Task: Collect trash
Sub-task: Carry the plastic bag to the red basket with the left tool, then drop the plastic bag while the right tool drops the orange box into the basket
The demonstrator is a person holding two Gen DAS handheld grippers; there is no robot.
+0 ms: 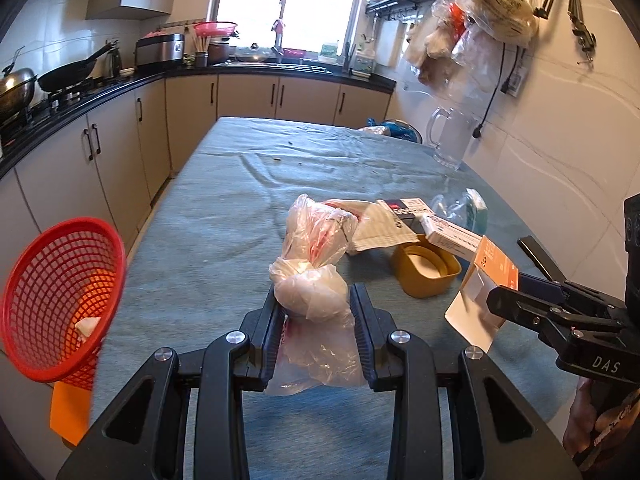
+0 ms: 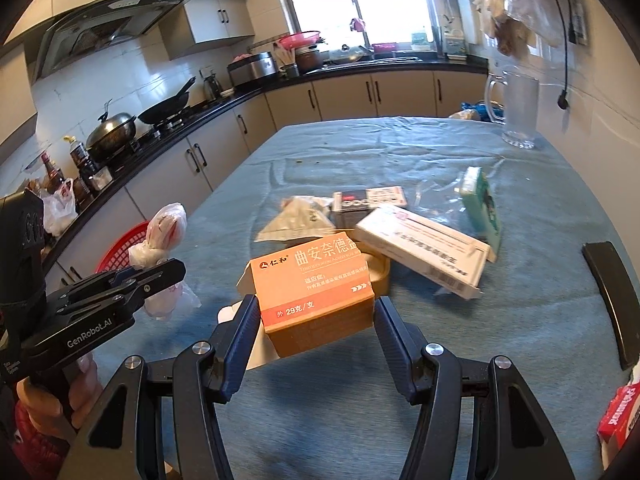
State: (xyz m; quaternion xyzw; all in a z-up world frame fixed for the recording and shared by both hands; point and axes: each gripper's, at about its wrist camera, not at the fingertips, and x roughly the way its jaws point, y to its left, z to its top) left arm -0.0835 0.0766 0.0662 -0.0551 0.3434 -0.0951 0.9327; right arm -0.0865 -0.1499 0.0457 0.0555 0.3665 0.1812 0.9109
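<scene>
Tongs number two: the left tongs [image 1: 316,312] clench one knotted plastic bag [image 1: 310,284], the right tongs [image 2: 316,316] grasp one orange box [image 2: 316,284]. Beyond both, on the worktop [image 1: 224,216], lie three more boxes. One red basket [image 1: 60,296] sits left of the left tongs.

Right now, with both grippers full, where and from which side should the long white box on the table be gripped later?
Probably across its two long side faces, near the middle, coming from above. The long white box lies flat but tilted, one end propped on the yellow container, so its narrow width fits between the pads. Its free end beside the green box looks easiest to reach.
</scene>
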